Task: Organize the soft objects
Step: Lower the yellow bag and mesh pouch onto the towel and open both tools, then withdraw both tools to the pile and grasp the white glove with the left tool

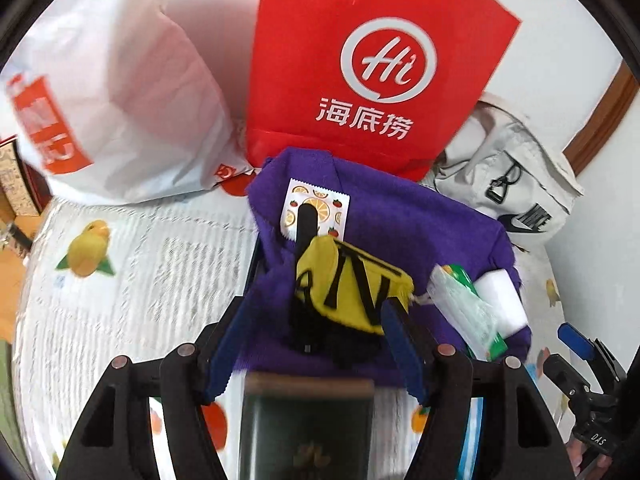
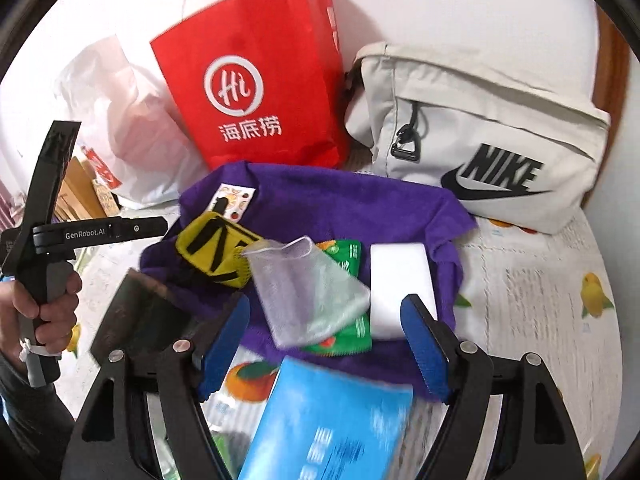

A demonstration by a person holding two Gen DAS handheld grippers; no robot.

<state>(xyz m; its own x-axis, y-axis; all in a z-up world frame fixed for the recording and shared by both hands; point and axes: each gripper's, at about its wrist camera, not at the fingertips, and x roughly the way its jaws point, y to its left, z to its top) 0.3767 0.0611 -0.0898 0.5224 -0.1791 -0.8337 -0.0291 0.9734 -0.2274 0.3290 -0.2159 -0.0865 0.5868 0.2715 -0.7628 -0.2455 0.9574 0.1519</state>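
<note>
A purple cloth lies on the fruit-print bedsheet. On it are a yellow-and-black sock, a fruit-print sachet, a clear mesh pouch, a green packet and a white sponge block. My left gripper is open, its blue pads on either side of the sock. My right gripper is open above the mesh pouch and green packet, touching nothing.
A red paper bag, a white plastic bag and a beige Nike bag stand behind the cloth against the wall. A dark box and a blue tissue pack lie close in front.
</note>
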